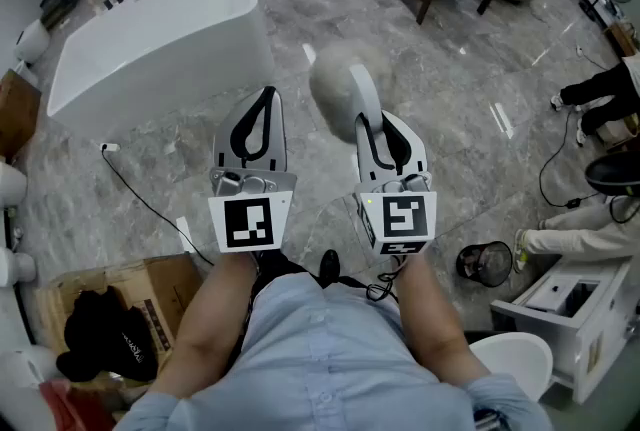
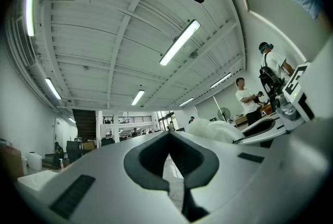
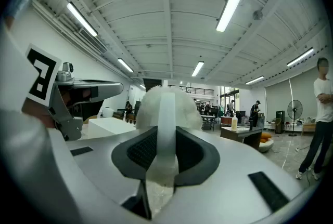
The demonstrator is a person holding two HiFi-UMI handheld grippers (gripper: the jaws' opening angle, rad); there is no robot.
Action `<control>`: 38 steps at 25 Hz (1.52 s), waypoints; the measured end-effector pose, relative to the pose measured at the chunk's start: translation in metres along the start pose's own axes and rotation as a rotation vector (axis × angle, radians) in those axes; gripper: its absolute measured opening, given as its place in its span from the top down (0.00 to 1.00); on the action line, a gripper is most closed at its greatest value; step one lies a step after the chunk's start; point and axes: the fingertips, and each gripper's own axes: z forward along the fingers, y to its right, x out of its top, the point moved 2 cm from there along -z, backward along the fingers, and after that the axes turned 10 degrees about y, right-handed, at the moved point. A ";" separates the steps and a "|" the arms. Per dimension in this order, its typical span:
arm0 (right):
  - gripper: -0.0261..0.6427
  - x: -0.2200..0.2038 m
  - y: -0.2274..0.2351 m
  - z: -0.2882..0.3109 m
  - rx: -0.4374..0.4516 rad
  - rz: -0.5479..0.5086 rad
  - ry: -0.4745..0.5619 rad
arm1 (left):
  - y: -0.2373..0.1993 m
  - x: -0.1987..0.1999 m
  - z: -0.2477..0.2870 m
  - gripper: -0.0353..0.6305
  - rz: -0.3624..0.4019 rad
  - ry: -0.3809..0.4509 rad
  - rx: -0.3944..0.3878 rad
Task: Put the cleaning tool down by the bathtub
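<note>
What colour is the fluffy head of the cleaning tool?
White; the tool head shows best in the right gripper view.

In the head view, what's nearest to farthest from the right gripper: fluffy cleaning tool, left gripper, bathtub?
1. Cleaning tool: held in the right gripper.
2. Left gripper: close beside, left.
3. Bathtub: beyond, upper left.

The right tongs clamp the white handle of the cleaning tool, whose fluffy head sits just beyond their tips. The left tongs show at left, with the white bathtub behind them.
</note>
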 end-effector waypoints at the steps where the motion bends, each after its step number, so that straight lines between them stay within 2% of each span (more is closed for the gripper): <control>1: 0.82 0.000 0.001 0.001 0.000 0.001 0.001 | 0.000 0.000 0.001 0.92 0.000 0.001 0.001; 10: 0.82 -0.009 0.013 0.001 0.005 -0.004 -0.002 | 0.005 -0.007 0.007 0.92 0.008 -0.008 0.013; 20: 0.82 -0.033 0.049 0.047 -0.029 -0.016 -0.040 | -0.002 -0.051 0.049 0.92 -0.014 -0.041 0.018; 31: 0.82 -0.080 0.088 0.178 -0.070 0.011 -0.108 | -0.054 -0.140 0.163 0.92 -0.042 -0.087 0.003; 38: 0.82 -0.085 0.107 0.283 -0.091 0.006 -0.108 | -0.100 -0.183 0.253 0.92 -0.045 -0.081 -0.027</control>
